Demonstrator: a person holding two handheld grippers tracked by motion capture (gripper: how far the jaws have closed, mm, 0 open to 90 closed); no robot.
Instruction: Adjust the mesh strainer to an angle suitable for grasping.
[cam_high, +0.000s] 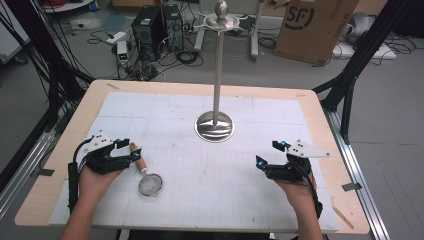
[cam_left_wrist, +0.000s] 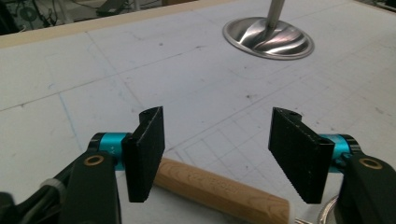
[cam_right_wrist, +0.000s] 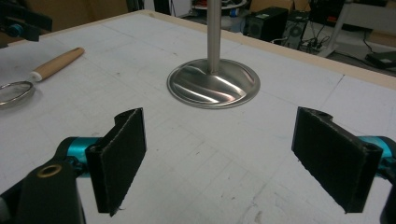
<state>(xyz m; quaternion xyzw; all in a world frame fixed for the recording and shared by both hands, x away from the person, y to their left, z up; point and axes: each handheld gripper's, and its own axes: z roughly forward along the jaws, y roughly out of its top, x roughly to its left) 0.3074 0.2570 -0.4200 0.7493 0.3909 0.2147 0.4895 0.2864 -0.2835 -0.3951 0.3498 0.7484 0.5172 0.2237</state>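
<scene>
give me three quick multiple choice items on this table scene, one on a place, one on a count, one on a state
1. Where does the strainer lie?
A. by the left gripper
B. by the right gripper
C. on the stand's base

2. How many metal stands are on the table?
A. one
B. two
C. three

3. The left gripper's jaws are:
A. shut on the wooden handle
B. open over the handle
C. shut on nothing

Key: 1 A, it lies by that hand; 2 A, a single pole and base; 3 B, both pads stand apart above the wood.

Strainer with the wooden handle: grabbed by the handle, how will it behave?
The strainer likely feels light, its mesh bowl looking thin. The wooden handle looks rounded, so it may roll between the left gripper's open fingers. The bowl end will probably droop.
</scene>
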